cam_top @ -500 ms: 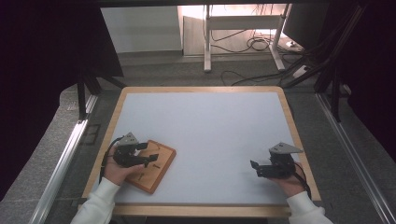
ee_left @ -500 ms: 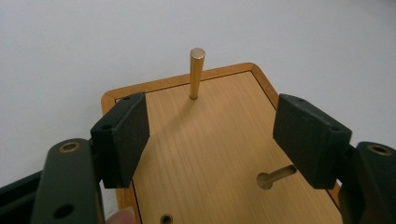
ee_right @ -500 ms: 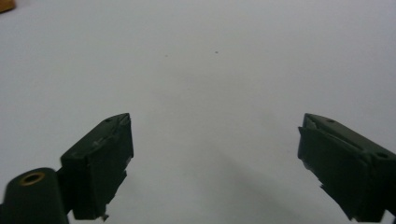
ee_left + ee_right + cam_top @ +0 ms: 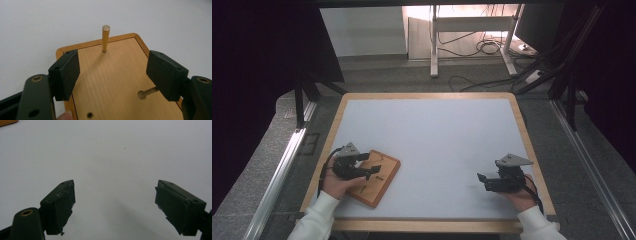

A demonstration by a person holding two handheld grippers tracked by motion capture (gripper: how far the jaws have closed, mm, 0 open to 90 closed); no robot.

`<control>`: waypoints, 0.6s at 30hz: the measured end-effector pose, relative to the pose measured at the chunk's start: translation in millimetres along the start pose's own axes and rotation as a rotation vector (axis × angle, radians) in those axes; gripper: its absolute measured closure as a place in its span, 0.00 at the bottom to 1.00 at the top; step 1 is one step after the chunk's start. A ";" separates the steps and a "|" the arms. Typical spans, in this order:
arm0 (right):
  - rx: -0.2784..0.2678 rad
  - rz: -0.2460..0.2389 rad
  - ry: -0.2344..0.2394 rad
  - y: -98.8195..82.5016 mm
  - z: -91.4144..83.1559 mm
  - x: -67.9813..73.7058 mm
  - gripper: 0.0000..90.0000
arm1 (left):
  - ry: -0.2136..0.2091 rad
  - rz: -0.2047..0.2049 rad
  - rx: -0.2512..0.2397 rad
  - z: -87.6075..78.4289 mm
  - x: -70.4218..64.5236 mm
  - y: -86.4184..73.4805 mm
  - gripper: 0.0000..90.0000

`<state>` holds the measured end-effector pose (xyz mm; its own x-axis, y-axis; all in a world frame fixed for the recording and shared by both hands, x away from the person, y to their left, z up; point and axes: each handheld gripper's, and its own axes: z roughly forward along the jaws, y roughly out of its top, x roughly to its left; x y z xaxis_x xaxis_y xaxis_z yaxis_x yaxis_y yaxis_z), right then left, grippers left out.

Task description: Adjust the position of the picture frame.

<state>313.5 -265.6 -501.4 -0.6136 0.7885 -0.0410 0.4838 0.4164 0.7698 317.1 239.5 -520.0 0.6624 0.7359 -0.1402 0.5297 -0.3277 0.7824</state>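
Brass pin (image 4: 105, 38) stands upright in the wooden board (image 4: 120, 82); left gripper (image 4: 113, 73) gapes wide, holding nothing.

- No text, label, brand, number or sign can be read anywhere in these views.
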 end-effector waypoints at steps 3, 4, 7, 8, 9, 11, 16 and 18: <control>0.004 -0.004 -0.001 -0.6 0.9 0.7 0.19 | 0.010 0.010 -0.001 -3.8 -1.9 -2.3 0.30; 0.007 -0.003 0.001 -0.2 2.0 0.9 0.19 | 0.013 0.002 -0.010 -6.6 -0.8 -3.8 0.30; 0.009 -0.008 0.002 0.1 2.5 1.7 0.20 | 0.011 -0.009 -0.015 -7.8 1.6 -4.9 0.30; 0.009 -0.013 0.004 0.2 2.6 2.1 0.20 | 0.009 -0.014 -0.015 -7.7 2.3 -5.1 0.30; 0.009 -0.014 0.009 0.3 2.7 3.1 0.21 | 0.007 -0.013 -0.015 -7.2 2.8 -4.9 0.30; 0.010 -0.017 0.010 0.3 2.9 3.3 0.21 | 0.004 -0.010 -0.014 -6.0 3.1 -3.9 0.30; 0.019 -0.024 0.016 -0.5 5.5 4.5 0.21 | 0.003 -0.004 -0.011 -3.7 2.4 0.2 0.30; 0.022 -0.030 0.016 -0.9 5.5 5.3 0.21 | 0.002 -0.001 -0.014 -4.3 1.0 2.3 0.31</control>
<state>313.2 -259.3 -505.7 -0.6378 0.7683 -0.0532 0.4788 0.4497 0.7540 316.6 242.0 -515.8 0.6610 0.7373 -0.1396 0.5225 -0.3187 0.7908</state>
